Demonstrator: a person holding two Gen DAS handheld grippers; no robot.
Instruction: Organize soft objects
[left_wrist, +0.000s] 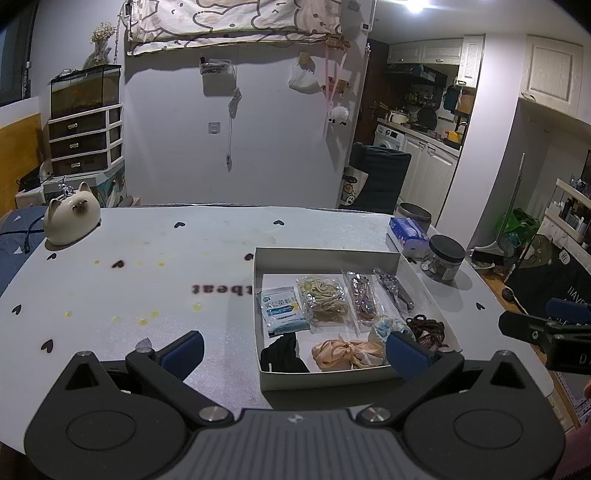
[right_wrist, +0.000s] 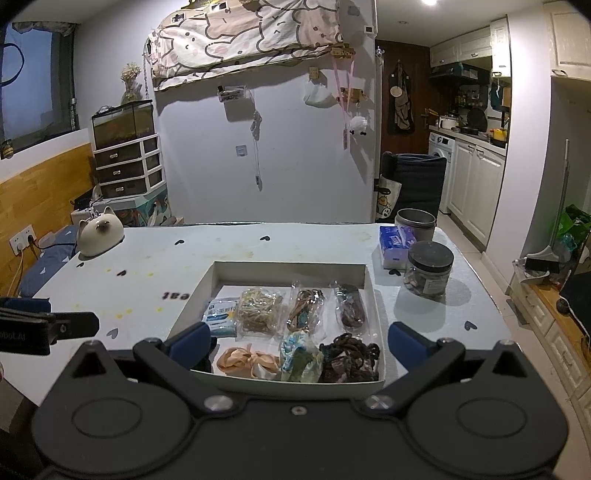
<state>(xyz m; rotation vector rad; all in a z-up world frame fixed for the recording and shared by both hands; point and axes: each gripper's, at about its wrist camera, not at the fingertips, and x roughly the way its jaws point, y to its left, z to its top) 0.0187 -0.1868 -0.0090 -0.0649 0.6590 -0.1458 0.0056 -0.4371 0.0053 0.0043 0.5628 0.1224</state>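
The left gripper (left_wrist: 293, 350) is spread wide and holds nothing; it hovers low over the near edge of the table, its right fingertip in front of the near right part of the box. The right gripper (right_wrist: 299, 341) is likewise spread wide and empty, centred on the box's near wall.

The white cardboard box (right_wrist: 291, 267) sits on the table's right half, and every soft object in view lies inside it. The back row holds a blue-and-white sachet (left_wrist: 282, 308) and three clear bags: hair ties in pale tones (right_wrist: 258, 308), in brown (right_wrist: 306, 306) and in dark colours (right_wrist: 351, 306). The front row holds a black fabric piece (left_wrist: 282, 354), a peach satin scrunchie (right_wrist: 247, 362), a blue-green scrunchie (right_wrist: 301, 358) and a heap of dark hair bands (right_wrist: 349, 356).

Judgement: sorting appears nearly or fully complete, since no loose soft item lies outside the box. At most, straightening of the front row remains.

The table (left_wrist: 147, 295) carries a pale cover printed with small black hearts and marked with yellowish stains. Also on it: a ceramic cat figure (left_wrist: 72, 218), a tissue pack (right_wrist: 397, 240), a black-lidded glass jar (right_wrist: 428, 269) and a metal tin (right_wrist: 415, 221). Behind are a white wall, a drawer unit with a fish tank on top (right_wrist: 123, 122), and a kitchen with a washing machine (right_wrist: 441, 146).
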